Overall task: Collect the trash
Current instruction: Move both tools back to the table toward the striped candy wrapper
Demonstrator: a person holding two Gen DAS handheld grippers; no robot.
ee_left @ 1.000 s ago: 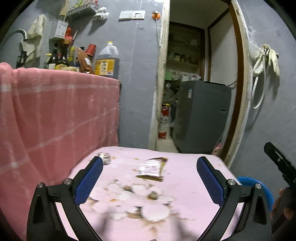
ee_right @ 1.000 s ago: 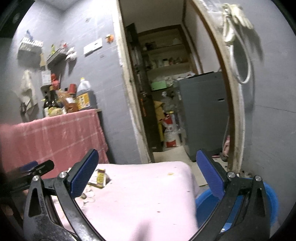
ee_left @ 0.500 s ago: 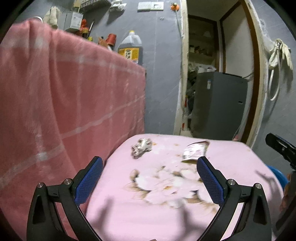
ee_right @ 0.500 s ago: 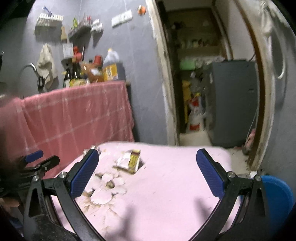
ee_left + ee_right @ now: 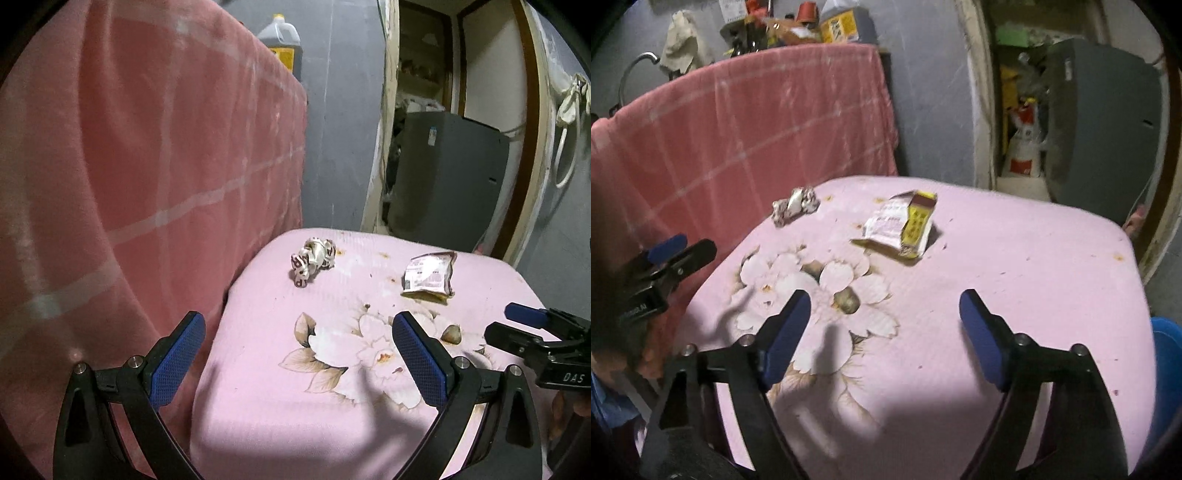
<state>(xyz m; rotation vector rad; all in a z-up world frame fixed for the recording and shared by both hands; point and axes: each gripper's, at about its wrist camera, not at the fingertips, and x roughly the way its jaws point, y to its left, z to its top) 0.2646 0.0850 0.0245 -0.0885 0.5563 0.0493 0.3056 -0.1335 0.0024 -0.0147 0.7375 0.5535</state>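
A crumpled silver wrapper [image 5: 313, 261] [image 5: 795, 205] lies near the far left corner of the pink flowered table [image 5: 369, 424] [image 5: 1015, 258]. A flattened white, brown and yellow packet [image 5: 429, 277] [image 5: 901, 223] lies to its right. My left gripper [image 5: 299, 336] is open over the table's near left side, short of the wrapper, with nothing between its fingers. My right gripper [image 5: 884, 312] hangs over the flower print, short of the packet; its jaws are closing with nothing between them. Each gripper shows at the edge of the other's view.
A pink checked cloth [image 5: 147, 147] [image 5: 757, 122] hangs over a counter close on the left, with bottles [image 5: 798, 22] on top. A grey cabinet [image 5: 447, 177] stands in the doorway behind the table. A blue tub [image 5: 1167, 354] sits low at the right.
Both grippers have come down and forward over the table, so the wrapper and the packet look nearer. The right gripper's jaws have narrowed. The left jaws stay wide.
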